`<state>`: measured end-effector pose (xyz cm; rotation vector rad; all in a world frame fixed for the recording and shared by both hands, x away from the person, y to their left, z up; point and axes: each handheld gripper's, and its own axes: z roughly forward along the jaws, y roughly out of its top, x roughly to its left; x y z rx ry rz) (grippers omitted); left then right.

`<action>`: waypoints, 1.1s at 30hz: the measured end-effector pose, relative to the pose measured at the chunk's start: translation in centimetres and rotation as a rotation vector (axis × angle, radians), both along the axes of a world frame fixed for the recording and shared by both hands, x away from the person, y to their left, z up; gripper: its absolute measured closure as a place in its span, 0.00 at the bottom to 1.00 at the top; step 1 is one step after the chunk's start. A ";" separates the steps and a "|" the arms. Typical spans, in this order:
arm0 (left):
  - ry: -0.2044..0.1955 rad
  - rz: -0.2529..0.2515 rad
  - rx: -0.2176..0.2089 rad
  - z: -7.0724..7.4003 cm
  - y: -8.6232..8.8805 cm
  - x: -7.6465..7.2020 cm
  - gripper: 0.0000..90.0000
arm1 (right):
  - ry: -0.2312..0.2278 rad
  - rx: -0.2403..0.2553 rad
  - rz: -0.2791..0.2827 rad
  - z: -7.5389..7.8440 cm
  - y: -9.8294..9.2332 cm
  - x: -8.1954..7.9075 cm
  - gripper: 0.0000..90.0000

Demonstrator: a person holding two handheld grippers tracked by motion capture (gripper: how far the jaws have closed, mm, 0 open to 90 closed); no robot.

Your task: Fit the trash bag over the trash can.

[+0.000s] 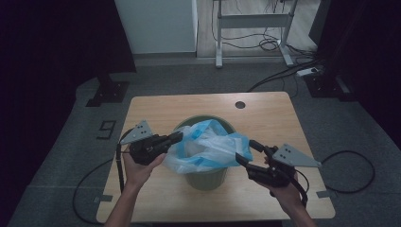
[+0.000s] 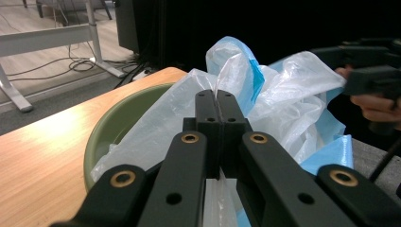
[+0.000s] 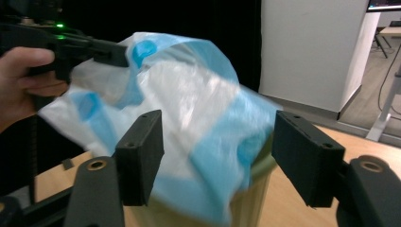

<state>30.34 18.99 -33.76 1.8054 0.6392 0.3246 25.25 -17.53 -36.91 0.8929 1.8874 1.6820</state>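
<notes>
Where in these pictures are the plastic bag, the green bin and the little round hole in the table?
plastic bag [image 1: 208,146], high view, on its crumpled white middle.
green bin [image 1: 206,179], high view, on its front wall below the bag.
round hole [image 1: 240,104], high view, on the dark disc near the table's far edge.

Thin translucent white-and-blue plastic bag [image 1: 208,149]: crinkled film, faint sheen on the folds, semi-clear where single-layered. Round olive-green plastic bin [image 1: 206,177] under it: smooth, matt wall, rim dull. Light wood-grain rectangular table top [image 1: 265,116]: smooth, satin, low glare; small dark round grommet [image 1: 240,104] at 1 o'clock from the bin. Black matt plastic left gripper [image 2: 216,106]: brass-coloured rivets [image 2: 190,138], slightly glossy. Right gripper [image 3: 217,161]: same matt black, flat pads [image 3: 142,153]. Grey three-cornered plate [image 1: 294,155] at 3 o'clock: dull metal look.
</notes>
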 end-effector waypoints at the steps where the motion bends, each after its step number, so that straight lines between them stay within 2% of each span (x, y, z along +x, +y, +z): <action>1: 0.001 0.000 -0.003 -0.1 0.0 0.1 1.00 | 0.008 -0.011 0.017 0.2 0.5 1.0 0.41; 2: 0.001 0.000 -0.003 -0.1 0.0 0.1 1.00 | 0.008 -0.011 0.017 0.2 0.5 1.0 0.41; 4: 0.004 0.000 -0.012 -0.1 0.1 0.3 1.00 | 0.005 -0.039 0.041 0.1 1.1 1.6 0.58; 6: 0.001 0.007 -0.021 -0.2 0.2 0.4 1.00 | -0.009 -0.057 0.026 0.1 1.6 1.9 0.79; 7: -0.002 0.013 -0.026 -0.2 0.2 0.5 1.00 | -0.017 -0.057 0.024 0.0 1.8 1.9 0.86; 8: -0.005 0.020 -0.033 -0.3 0.3 0.7 1.00 | -0.027 -0.071 -0.006 0.0 2.1 2.1 0.95; 10: -0.011 0.039 -0.047 -0.4 0.4 1.0 1.00 | -0.029 -0.072 -0.024 0.0 2.1 2.2 0.97; 11: -0.014 0.047 -0.055 -0.4 0.5 1.2 1.00 | -0.032 -0.084 -0.074 -0.1 2.0 2.7 0.98; 12: -0.018 0.057 -0.061 -0.5 0.6 1.4 1.00 | -0.032 -0.084 -0.074 -0.1 2.0 2.7 0.98; 13: -0.024 0.075 -0.077 -0.6 0.7 1.8 1.00 | -0.041 -0.093 -0.114 -0.1 1.7 3.3 0.98; 14: -0.024 0.075 -0.077 -0.6 0.7 1.8 1.00 | -0.041 -0.093 -0.114 -0.1 1.7 3.3 0.98; 15: -0.029 0.085 -0.082 -0.6 0.7 2.1 1.00 | -0.051 -0.103 -0.144 0.1 1.4 3.8 0.98; 20: -0.047 0.135 -0.111 -0.7 1.0 3.6 1.00 | -0.072 -0.104 -0.183 0.6 1.1 4.7 0.98; 21: -0.052 0.151 -0.127 -0.7 1.2 3.9 1.00 | -0.084 -0.102 -0.193 0.9 1.0 5.0 0.98; 24: -0.062 0.162 -0.145 -0.6 1.6 3.9 1.00 | -0.098 -0.103 -0.207 1.2 0.8 5.1 0.98; 25: -0.067 0.168 -0.156 -0.4 1.9 3.9 1.00 | -0.121 -0.108 -0.228 1.5 0.5 5.2 0.98; 30: -0.077 0.175 -0.215 0.1 3.8 2.7 1.00 | -0.120 -0.090 -0.250 1.5 -0.5 4.9 0.98; 33: -0.059 0.166 -0.240 -0.3 4.9 1.5 1.00 | -0.102 -0.084 -0.250 1.0 -1.1 4.0 0.98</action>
